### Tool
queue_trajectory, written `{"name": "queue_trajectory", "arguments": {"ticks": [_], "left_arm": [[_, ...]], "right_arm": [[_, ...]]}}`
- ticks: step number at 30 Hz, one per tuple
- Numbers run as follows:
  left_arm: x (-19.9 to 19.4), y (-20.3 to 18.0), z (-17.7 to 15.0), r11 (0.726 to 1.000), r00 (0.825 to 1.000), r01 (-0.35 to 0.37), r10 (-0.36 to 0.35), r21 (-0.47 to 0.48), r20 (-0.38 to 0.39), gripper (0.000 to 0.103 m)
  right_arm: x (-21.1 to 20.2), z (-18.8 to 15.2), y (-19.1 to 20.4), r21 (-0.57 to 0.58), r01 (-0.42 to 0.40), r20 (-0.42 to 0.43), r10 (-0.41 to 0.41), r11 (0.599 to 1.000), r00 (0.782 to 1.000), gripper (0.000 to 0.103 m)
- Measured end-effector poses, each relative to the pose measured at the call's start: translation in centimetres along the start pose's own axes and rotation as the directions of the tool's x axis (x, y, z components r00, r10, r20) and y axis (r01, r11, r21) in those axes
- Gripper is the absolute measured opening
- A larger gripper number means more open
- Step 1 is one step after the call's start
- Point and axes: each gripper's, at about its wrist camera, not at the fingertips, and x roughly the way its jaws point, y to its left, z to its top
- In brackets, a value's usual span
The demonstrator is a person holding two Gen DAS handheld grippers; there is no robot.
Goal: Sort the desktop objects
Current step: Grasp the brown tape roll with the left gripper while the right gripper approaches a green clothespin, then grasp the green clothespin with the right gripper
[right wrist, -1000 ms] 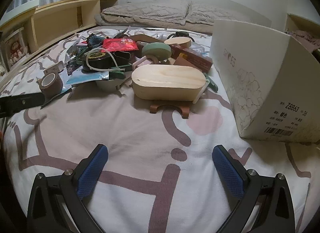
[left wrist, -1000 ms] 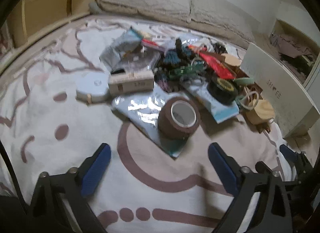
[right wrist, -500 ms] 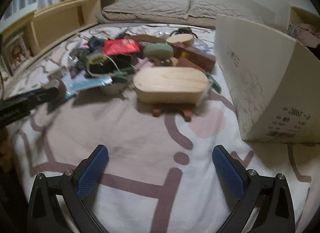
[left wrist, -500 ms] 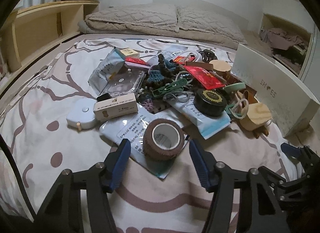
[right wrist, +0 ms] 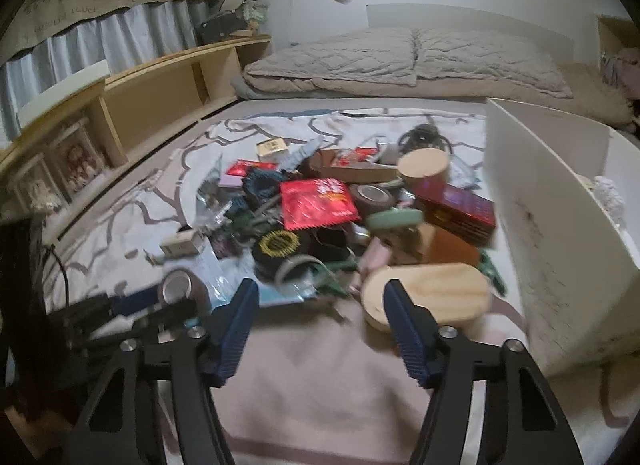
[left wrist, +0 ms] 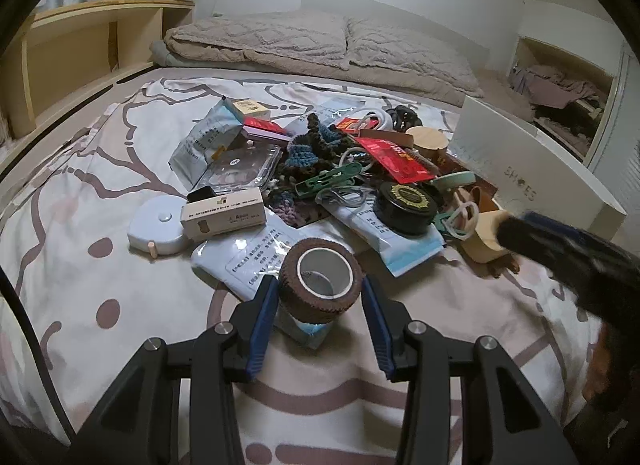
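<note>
A pile of small objects lies on the patterned bedspread (left wrist: 100, 169). At its near edge, on a pale blue packet (left wrist: 248, 257), stands a brown tape roll (left wrist: 320, 307). My left gripper (left wrist: 320, 285) is shut on it, one blue pad pressing each side. That grip also shows low at the left of the right wrist view, on the roll (right wrist: 180, 285). My right gripper (right wrist: 320, 289) hangs above the bed in front of the pile. Its jaws are closing with nothing between them. An oval wooden box (right wrist: 428, 297) lies just beyond its right finger.
A white shoe box (right wrist: 560, 225) stands open to the right of the pile. A black round tin (left wrist: 406, 205), a red packet (right wrist: 316, 201), a white tape measure (left wrist: 158, 227) and a small carton (left wrist: 224, 213) lie in the pile. Pillows (left wrist: 320, 45) are behind, wooden shelves (left wrist: 80, 49) left.
My left gripper moved up to the brown roll and shut on it. My right gripper rose, now looks over the whole pile, and its jaws have narrowed.
</note>
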Motion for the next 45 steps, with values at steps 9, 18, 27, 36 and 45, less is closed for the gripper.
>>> {"name": "queue_trajectory", "arguments": {"ticks": [9,18,27,36,45], "left_arm": [[-0.5,-0.3,-0.5,0.998,0.998,0.061,-0.061,-0.003,-0.022,0.043],[0.5,-1.9,-1.3,0.993,0.990,0.114,-0.110,0.036,-0.084,0.043],[0.3,-1.4,-1.5,0.992,0.987,0.129,-0.129,-0.008,-0.091,0.043],[-0.2,-1.6,-1.7,0.993,0.990,0.120,-0.120,-0.007,-0.073,0.068],[0.5,-1.3,-2.1,0.995,0.989,0.098,-0.100,-0.023,-0.107,0.068]], "right_arm": [[2.5,0.7,0.8,0.034,-0.019,-0.049,0.021,0.999,0.999,0.031],[0.9,0.8,-0.2,0.066,-0.042,-0.034,0.044,0.997,0.998,0.004],[-3.9,0.6,-0.8,0.093,-0.122,-0.049,0.127,0.988,0.991,0.004],[-4.8,-3.5,-1.9,0.109,-0.107,-0.147,0.122,0.988,0.982,0.004],[-5.1,-6.0,-3.5,0.115,-0.041,-0.211,0.065,0.992,0.975,0.004]]}}
